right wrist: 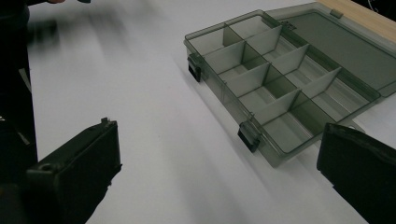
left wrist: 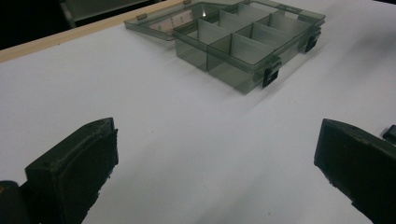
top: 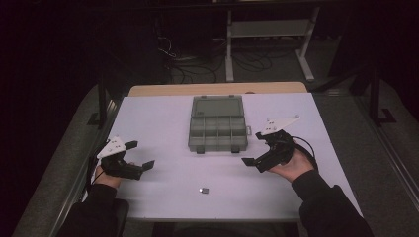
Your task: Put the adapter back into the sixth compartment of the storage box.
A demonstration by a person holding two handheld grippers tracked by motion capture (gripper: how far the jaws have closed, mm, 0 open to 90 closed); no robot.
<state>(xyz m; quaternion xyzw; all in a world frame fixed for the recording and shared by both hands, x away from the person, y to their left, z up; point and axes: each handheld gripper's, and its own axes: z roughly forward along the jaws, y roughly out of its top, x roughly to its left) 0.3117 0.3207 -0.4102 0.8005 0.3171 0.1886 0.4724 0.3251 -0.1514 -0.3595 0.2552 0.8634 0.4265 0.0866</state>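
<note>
Two grippers rest on a white table, one at each side, with an open organizer box between them toward the far edge. A small dark part lies alone on the table near the person's edge, closer to the person than either gripper and roughly midway between them.

Seen from the high view, the part sits toward the person and to the right of the left gripper, and toward the person and to the left of the right gripper. Neither is clearly nearer; the part looks about as far from one as from the other. It is too small to tell its long axis or exactly what it is.

The box lies with its long side running left to right, lid folded back away from the person, compartments facing up and seemingly empty. Its two latches face the person.

Both grippers have their jaws spread wide and hold nothing. The left hand lies low at the table's left edge, jaws pointing inward and toward the box. The right hand is palm up beside the box's near right corner, jaws pointing left across the table toward the box.

To reach the part, either hand would probably need to draw back toward the person and turn its jaws down.
</note>
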